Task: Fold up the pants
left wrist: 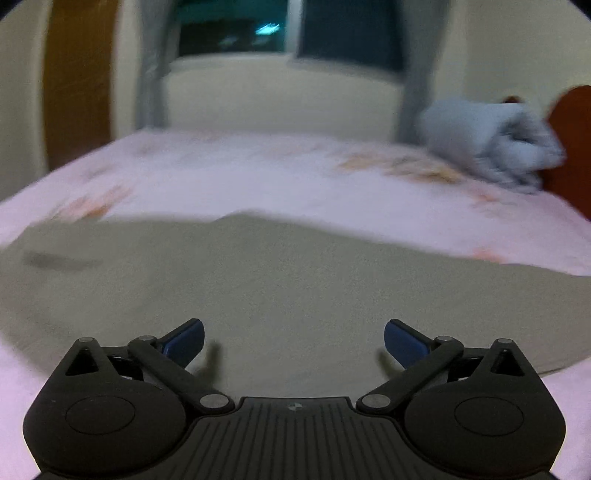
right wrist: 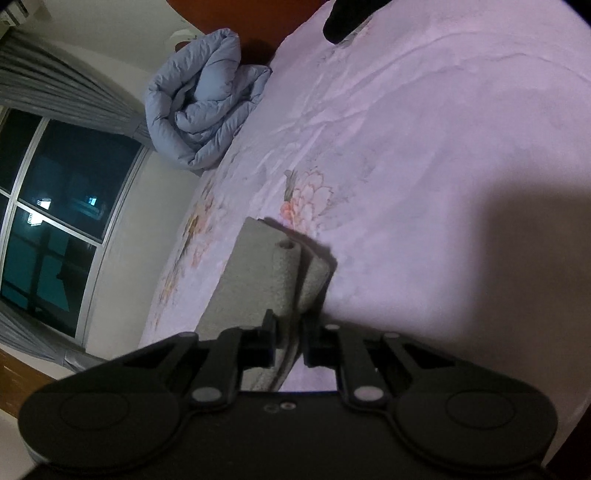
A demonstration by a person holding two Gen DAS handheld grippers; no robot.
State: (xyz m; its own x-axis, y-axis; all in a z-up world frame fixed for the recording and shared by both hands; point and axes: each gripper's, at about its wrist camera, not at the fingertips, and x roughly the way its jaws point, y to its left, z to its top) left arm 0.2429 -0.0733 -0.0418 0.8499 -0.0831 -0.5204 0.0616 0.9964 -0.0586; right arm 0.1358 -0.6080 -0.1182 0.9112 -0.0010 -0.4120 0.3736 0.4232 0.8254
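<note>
Grey-green pants (left wrist: 258, 280) lie spread flat over the pink floral bed sheet (left wrist: 258, 177) in the blurred left wrist view. My left gripper (left wrist: 293, 341) hovers over them, its blue fingertips (left wrist: 186, 338) wide apart with nothing between them. The right wrist view is rolled sideways. There my right gripper (right wrist: 289, 332) is shut on an edge of the pants (right wrist: 255, 273), and the pinched cloth stands up in a fold ahead of the jaws.
A rolled pale-blue duvet (right wrist: 207, 107) lies at the head of the bed against a reddish headboard (left wrist: 572, 140). A dark window (right wrist: 44, 206) with grey curtains is on the wall. A black object (right wrist: 343, 18) rests on the sheet's far edge.
</note>
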